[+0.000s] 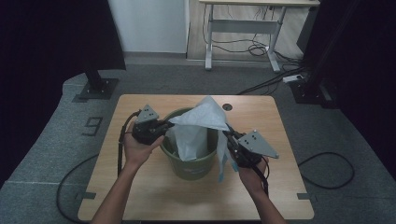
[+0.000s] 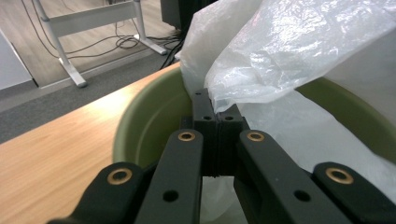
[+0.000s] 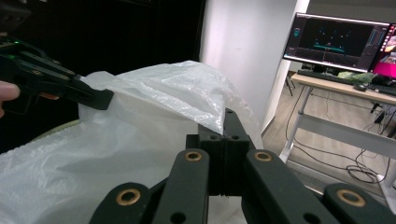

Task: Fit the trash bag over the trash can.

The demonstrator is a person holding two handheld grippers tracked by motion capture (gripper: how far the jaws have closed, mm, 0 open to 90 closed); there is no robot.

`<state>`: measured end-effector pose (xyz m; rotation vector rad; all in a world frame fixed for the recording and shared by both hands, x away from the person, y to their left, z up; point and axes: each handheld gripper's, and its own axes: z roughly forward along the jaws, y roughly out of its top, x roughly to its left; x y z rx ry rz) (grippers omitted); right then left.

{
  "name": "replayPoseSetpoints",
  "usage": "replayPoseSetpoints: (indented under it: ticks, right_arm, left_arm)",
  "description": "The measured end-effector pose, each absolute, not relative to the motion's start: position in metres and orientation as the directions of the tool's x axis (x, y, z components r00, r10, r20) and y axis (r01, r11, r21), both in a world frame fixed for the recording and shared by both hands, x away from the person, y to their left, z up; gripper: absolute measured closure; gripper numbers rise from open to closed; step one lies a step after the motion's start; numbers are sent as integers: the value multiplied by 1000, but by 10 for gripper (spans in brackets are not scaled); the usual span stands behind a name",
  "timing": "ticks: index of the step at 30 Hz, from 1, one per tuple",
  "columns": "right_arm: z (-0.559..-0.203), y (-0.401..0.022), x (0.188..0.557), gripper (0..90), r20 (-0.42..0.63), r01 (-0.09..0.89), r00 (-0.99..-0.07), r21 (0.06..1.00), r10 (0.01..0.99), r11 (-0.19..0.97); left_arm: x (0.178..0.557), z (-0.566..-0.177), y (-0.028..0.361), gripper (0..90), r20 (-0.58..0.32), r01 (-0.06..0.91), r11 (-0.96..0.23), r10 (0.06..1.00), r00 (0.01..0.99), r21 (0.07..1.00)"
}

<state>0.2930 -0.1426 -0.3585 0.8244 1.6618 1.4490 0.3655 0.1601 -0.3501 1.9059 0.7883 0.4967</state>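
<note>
Both grippers, left gripper [image 2: 216,122] and right gripper [image 3: 225,135], pinch the thin, limp, slippery plastic bag [image 1: 198,126] by its edge over the green bucket [image 1: 189,164].

Wooden table [image 1: 140,186], grey carpet (cables trailing) [image 1: 42,144], white-legged desk [image 1: 243,23], lit monitor [image 3: 338,39]

Tape mark on grey floor [image 1: 94,125] left of table reads like "9"; no other text legible.
</note>
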Motion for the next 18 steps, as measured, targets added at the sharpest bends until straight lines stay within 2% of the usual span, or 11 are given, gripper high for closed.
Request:
replayPoseSetpoints:
  ticks: [7,13,18]
  right_arm:
    - [-351,-136,296,883,-142,-30,-506,989,851,147]
    - [-351,-132,299,883,-143,-19,-512,988,847,155]
    - [-353,-130,297,883,-154,-21,-520,986,840,167]
  left_arm:
    - [371,-349,167,895,15,293,-315,703,711,903]
    - [375,-352,174,895,-28,315,-293,690,723,903]
    - [373,-358,175,894,-10,310,-306,697,717,900]
